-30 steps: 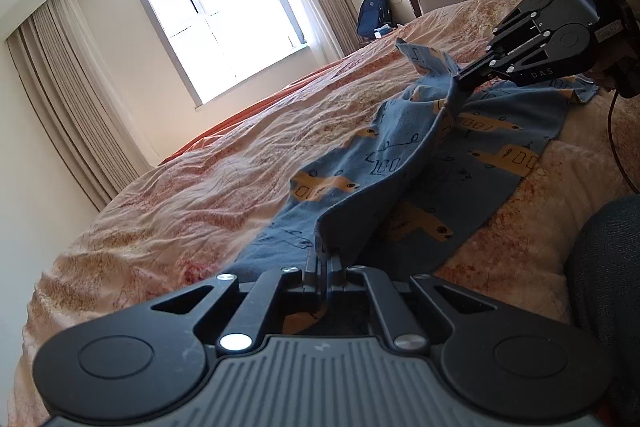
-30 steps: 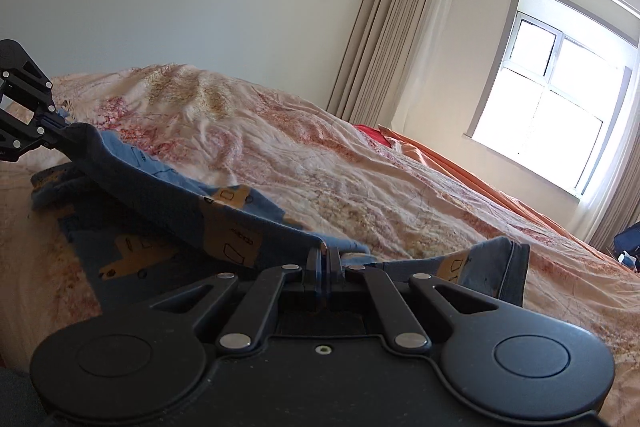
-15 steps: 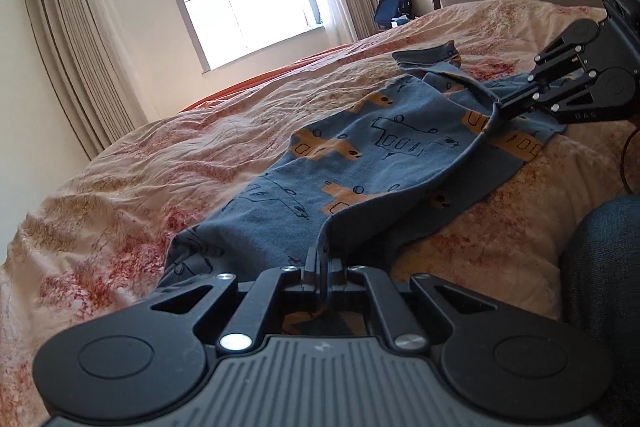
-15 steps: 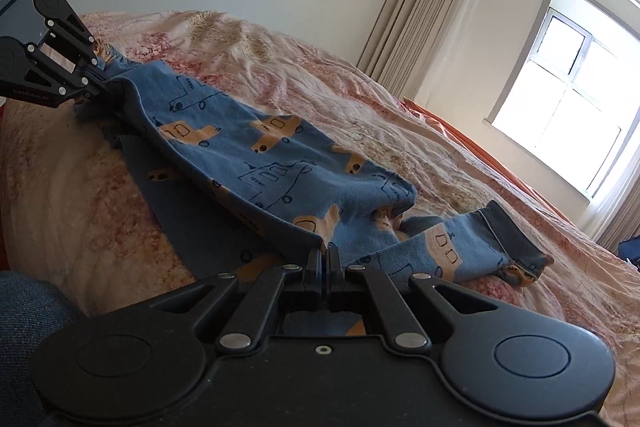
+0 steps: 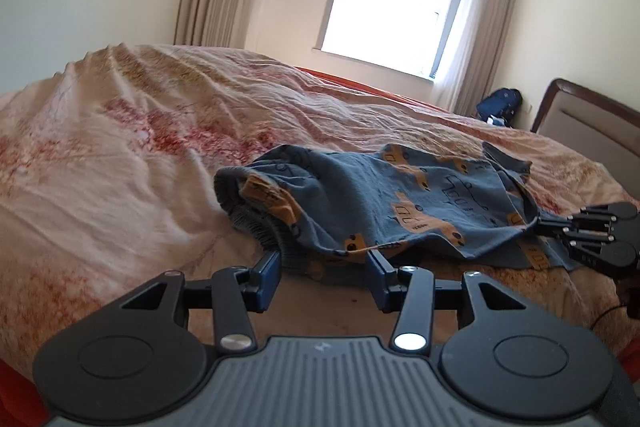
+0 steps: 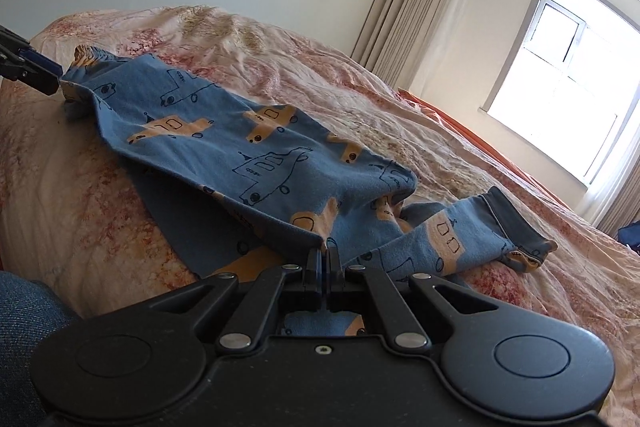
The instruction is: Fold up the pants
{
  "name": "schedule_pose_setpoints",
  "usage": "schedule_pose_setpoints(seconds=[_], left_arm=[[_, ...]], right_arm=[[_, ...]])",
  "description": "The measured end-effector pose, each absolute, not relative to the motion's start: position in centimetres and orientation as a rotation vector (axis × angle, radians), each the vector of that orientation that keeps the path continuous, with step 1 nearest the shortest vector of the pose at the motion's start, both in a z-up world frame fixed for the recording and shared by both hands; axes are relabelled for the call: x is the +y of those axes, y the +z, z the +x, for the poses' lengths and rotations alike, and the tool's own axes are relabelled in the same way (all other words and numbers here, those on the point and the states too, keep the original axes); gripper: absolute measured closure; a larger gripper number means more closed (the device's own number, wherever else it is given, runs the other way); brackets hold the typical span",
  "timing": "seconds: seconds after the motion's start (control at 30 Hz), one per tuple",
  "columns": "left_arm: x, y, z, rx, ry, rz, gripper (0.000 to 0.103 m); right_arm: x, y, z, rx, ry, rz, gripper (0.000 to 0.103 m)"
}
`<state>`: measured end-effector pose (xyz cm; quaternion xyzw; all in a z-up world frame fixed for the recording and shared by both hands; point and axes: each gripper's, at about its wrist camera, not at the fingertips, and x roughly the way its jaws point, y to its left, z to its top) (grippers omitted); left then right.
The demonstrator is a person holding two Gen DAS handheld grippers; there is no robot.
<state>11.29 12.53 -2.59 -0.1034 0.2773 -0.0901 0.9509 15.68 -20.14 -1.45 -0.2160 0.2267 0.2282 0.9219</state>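
Observation:
Blue pants with orange and outlined vehicle prints lie folded lengthwise on the bed; they also fill the right wrist view. My left gripper is open, its blue pads on either side of the ribbed waistband end, apart from the cloth. My right gripper is shut on the pants' near edge by the crotch fold. It shows at the right of the left wrist view. One cuffed leg end lies bunched to the right.
The bed has a wrinkled pink floral cover. A wooden headboard stands at the right, a blue backpack beside it under the window. A denim-clad leg is at the bed's near edge.
My left gripper has let go of the waistband and opened. The pants have dropped flat onto the bed. My right gripper still holds its edge, lower than before.

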Motion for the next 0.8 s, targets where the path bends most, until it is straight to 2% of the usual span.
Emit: schedule_pose_setpoints(seconds=[0.1,0.23,0.3,0.33,0.37,0.47,0.8], left_arm=[[14.4,-3.5,11.7,0.593,-0.153,-0.366,0.051],[14.1,-4.2,12.7,0.614,-0.125,-0.347,0.052],[14.0,-4.5,13.6,0.63,-0.115,-0.367,0.074],[14.0,-4.6,14.0,0.635,-0.104,-0.381,0.075],[14.1,-4.7,14.2,0.635,-0.098,-0.39,0.083],[14.1,-4.2,14.2,0.598,-0.087,-0.38,0.095],[15.5,-2.3,13.8,0.526,0.064,-0.347,0.097]], right_arm=[[-20.1,-1.4,15.5,0.459,0.456,-0.45,0.103],[-20.1,-1.1,15.5,0.44,0.435,-0.457,0.103],[-20.1,-0.9,15.8,0.434,0.427,-0.454,0.103],[-20.2,-0.8,15.9,0.432,0.425,-0.451,0.103],[-20.2,-0.7,16.1,0.431,0.423,-0.45,0.103],[-20.3,-0.7,16.3,0.43,0.421,-0.447,0.103],[-20.4,-0.7,15.5,0.42,0.431,-0.452,0.103]])
